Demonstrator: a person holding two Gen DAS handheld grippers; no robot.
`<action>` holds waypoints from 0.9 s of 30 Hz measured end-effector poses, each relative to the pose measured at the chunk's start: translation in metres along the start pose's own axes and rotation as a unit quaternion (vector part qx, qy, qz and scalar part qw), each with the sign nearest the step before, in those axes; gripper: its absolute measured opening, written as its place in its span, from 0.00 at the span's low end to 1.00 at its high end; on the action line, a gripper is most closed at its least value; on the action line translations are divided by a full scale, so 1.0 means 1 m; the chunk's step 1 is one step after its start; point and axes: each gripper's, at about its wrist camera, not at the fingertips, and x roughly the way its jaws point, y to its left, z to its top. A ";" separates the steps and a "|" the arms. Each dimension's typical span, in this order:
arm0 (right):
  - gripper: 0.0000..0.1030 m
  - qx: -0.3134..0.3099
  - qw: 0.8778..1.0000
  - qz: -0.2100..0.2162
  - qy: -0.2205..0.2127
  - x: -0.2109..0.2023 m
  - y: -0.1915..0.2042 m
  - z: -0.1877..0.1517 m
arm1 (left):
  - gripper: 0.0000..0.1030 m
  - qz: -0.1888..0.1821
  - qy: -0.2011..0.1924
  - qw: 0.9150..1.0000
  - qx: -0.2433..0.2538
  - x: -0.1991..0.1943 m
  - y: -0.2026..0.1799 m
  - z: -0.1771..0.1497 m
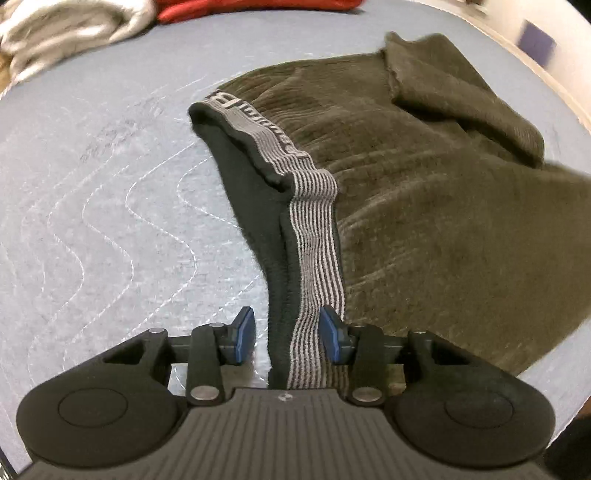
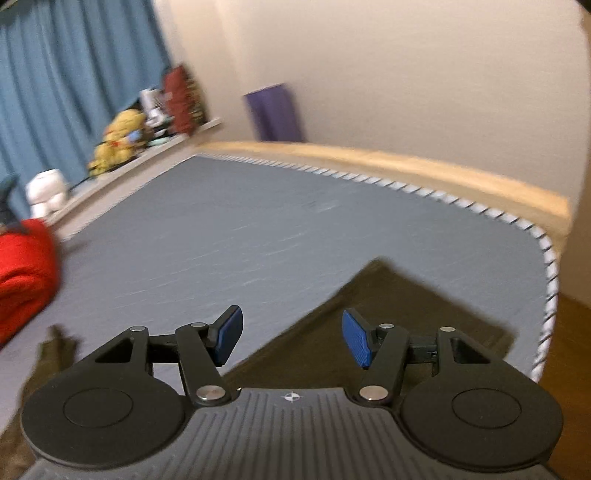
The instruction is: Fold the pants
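The bed [image 1: 92, 177], a grey quilted mattress, carries everything. The pants [image 1: 424, 206] lie across its 3 o'clock half in the left wrist view: dark olive, ribbed or fleecy cloth, bunched rather than flat, with one flap turned over toward 1 o'clock. They look soft, limp and light. Judging by the folds, they will sag and drag instead of holding any shape, and the napped surface should grip the mattress rather than slide, so a lift will serve better than a pull.

The waistband [image 1: 317, 236], a striped grey elastic strip, runs from 11 o'clock down to 6 o'clock. It is the firmest, thickest part, and so the best place to take hold; its black lining is turned out beside it.

The left gripper [image 1: 287, 334] straddles that band, fingers [image 1: 332, 338] parted with the band between them. The 3 o'clock pad sits at the band's edge, the other stands clear, so nothing is pinched.

The right gripper [image 2: 291, 338] hangs above a corner of the pants [image 2: 388, 317], fingers wide apart and empty. That view is blurred.

At 12 o'clock lie a red cloth [image 1: 258, 9] and a pale cloth [image 1: 66, 26].
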 end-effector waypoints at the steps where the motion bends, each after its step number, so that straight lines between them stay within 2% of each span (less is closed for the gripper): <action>1: 0.62 0.000 1.000 0.010 0.009 -0.001 0.010 -0.007 | 0.44 0.004 -0.001 1.000 0.006 -0.002 -0.002 0.000; 4: 0.63 -0.013 0.998 0.049 0.035 0.002 0.040 -0.029 | 0.44 0.025 -0.013 0.999 0.016 -0.010 -0.007 0.000; 7: 0.63 -0.042 0.995 0.070 0.057 0.015 0.069 -0.051 | 0.54 0.042 -0.043 0.998 0.023 -0.021 -0.016 0.006; 10: 0.63 -0.053 0.993 0.089 0.064 0.026 0.092 -0.057 | 0.56 0.033 -0.065 0.997 0.009 -0.029 -0.024 0.019; 17: 0.62 -0.066 0.988 0.126 0.060 0.042 0.130 -0.065 | 0.55 -0.008 -0.113 0.993 -0.031 -0.048 -0.064 0.061; 20: 0.62 -0.075 0.985 0.141 0.070 0.055 0.150 -0.074 | 0.42 -0.034 -0.124 0.991 -0.037 -0.048 -0.090 0.082; 22: 0.62 -0.082 0.981 0.155 0.082 0.063 0.165 -0.081 | 0.26 -0.046 -0.129 0.990 -0.038 -0.048 -0.107 0.095; 25: 0.62 -0.074 0.975 0.180 0.106 0.077 0.183 -0.091 | 0.18 -0.061 -0.142 0.987 -0.033 -0.050 -0.135 0.110; 27: 0.62 -0.066 0.971 0.192 0.125 0.088 0.196 -0.098 | 0.18 -0.066 -0.153 0.986 -0.025 -0.047 -0.152 0.119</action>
